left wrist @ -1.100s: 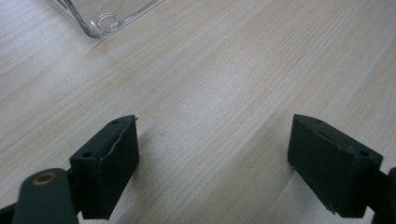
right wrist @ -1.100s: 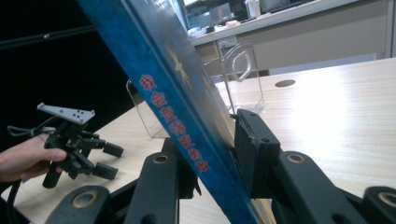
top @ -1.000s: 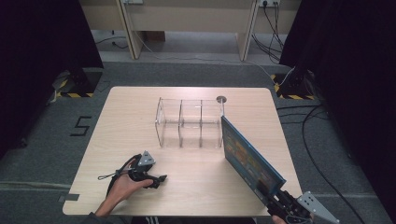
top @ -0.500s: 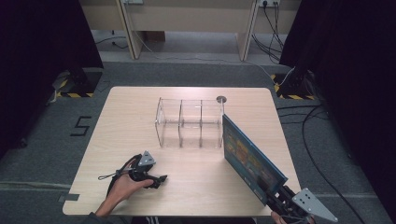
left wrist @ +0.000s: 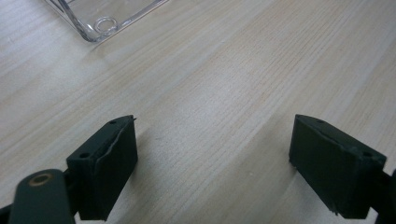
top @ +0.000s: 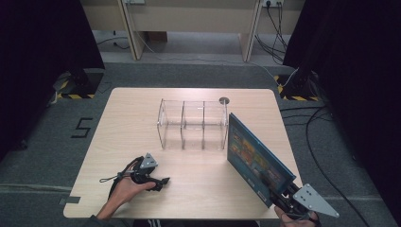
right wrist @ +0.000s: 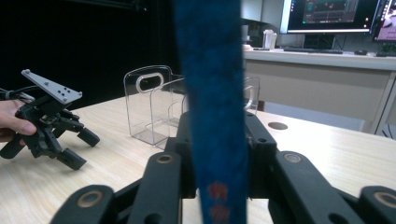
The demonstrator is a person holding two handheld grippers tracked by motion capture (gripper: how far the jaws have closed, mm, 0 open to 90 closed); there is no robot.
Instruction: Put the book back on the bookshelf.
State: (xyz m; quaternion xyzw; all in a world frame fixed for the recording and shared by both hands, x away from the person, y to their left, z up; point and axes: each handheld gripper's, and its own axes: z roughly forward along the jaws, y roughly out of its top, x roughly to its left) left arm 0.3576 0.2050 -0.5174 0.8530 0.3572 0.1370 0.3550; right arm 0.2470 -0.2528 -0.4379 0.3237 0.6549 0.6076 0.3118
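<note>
You held a thin blue book [top: 255, 156] in your right gripper [top: 283, 198], its jaws clamped on the book's near lower corner. The book stood on edge above the right side of the wooden table [top: 142, 118], tilted so its colourful cover faced left and upward. Its long axis ran from the gripper at the table's near right corner away toward the clear plastic rack [top: 191, 124], and its far end sat just beside the rack's right end; whether they touched was not clear. In the right gripper view the book [right wrist: 212, 93] rose as a narrow blue strip straight up between the jaws.

The rack stood near the middle of the table, its three slots side by side from left to right. A small round grommet [top: 224, 100] lay in the tabletop just behind its right end.

Your left hand [top: 124, 187] rested the left gripper [top: 161, 182] near the front left edge, jaws spread wide over bare wood and pointing right. Open tabletop lay between it and the book.
</note>
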